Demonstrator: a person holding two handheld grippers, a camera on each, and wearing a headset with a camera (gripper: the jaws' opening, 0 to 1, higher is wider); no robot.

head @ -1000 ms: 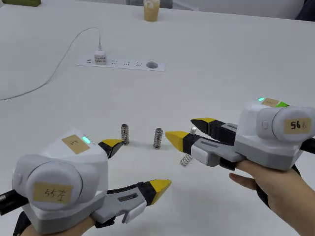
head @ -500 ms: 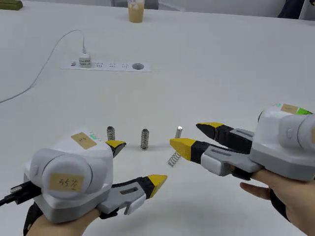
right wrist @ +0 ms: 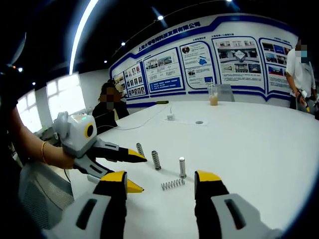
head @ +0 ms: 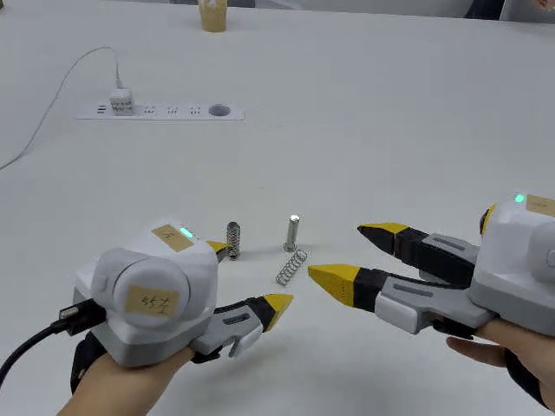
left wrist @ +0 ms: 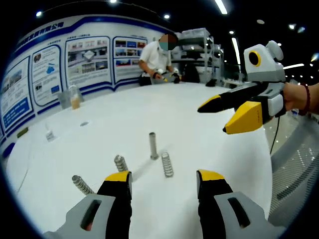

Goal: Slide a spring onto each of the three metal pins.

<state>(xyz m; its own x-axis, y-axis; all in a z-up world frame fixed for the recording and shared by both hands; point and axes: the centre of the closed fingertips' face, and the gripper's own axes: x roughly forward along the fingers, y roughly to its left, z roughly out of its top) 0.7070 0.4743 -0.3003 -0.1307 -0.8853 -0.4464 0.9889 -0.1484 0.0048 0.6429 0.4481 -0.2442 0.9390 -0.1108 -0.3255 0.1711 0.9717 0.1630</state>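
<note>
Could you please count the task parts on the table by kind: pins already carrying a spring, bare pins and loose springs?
Pins carrying a spring: 2
Bare pins: 1
Loose springs: 1
Total: 4

An office showroom: blue-trimmed display boards line the wall behind a wide white table.

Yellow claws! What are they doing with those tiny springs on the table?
A person holds a gripper in each hand above a white table. Two pins already wear springs, the middle pin and the end pin. The third pin stands bare, and the last spring lies on the table beside it. The left gripper and the right gripper are both open and hold nothing.
</note>
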